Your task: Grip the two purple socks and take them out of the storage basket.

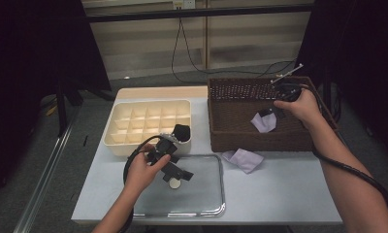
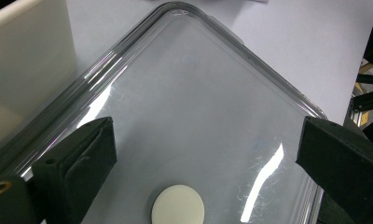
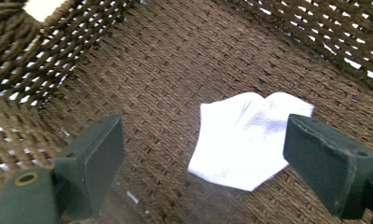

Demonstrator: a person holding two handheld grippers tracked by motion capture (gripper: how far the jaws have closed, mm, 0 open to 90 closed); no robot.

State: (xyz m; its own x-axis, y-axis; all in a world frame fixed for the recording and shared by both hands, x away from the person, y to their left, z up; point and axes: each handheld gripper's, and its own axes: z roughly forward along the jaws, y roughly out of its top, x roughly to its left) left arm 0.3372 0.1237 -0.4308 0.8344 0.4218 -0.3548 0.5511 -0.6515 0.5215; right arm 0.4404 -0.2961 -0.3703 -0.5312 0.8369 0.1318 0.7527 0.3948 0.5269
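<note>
A pale lilac cloth [image 1: 263, 122] lies flat on the floor of a brown woven basket [image 1: 233, 141]. My right gripper [image 1: 273, 113] hangs just above it inside the basket. In the right gripper view its jaws stand wide apart, the cloth [image 3: 243, 144] lies below and between them, and neither pad presses on it. My left gripper [image 1: 176, 172] is open over a clear plastic tray [image 1: 202, 208]. A small white disc [image 2: 177, 205] rests on the tray [image 2: 198, 93] just below the left gripper's [image 2: 212, 137] jaws.
A second lilac cloth [image 1: 244, 159] lies on the table in front of the basket. A cream divided organiser [image 1: 148, 124] stands at the left, with a dark object [image 1: 182, 131] at its near right corner. Cables hang behind the table.
</note>
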